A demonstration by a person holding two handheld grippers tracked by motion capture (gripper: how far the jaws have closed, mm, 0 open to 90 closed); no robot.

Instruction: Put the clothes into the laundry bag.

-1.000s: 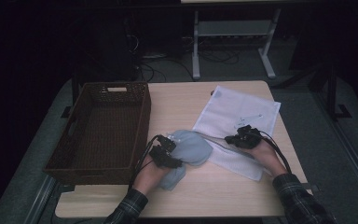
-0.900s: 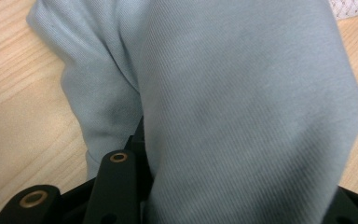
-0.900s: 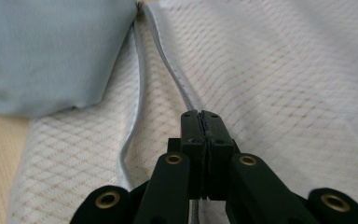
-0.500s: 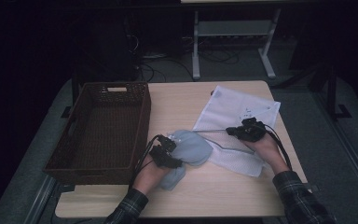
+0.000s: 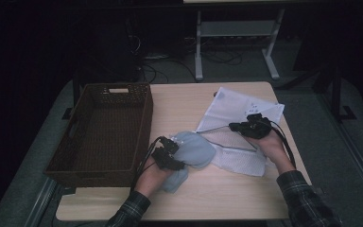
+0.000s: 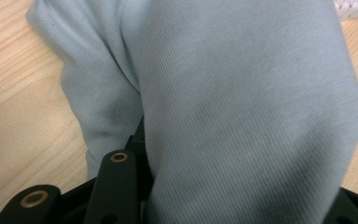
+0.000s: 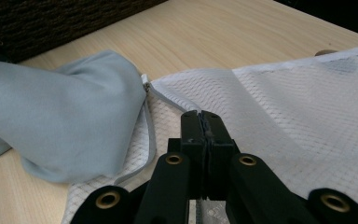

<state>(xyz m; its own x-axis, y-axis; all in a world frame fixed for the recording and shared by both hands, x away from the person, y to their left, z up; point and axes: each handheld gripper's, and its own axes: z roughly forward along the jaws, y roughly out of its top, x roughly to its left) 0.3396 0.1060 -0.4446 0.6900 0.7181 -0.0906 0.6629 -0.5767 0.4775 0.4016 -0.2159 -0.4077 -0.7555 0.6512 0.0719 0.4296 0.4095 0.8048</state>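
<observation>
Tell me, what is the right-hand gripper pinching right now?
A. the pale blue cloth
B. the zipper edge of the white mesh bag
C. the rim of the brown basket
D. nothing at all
B: in the right gripper view, the right gripper has its jaws closed on the zipper edge of the white mesh bag.

Pale blue cloth [image 5: 194, 150], bunched, lies at frame centre; white mesh zip bag [image 5: 238, 127], flat with its edge lifted, lies just right, touching it.
</observation>
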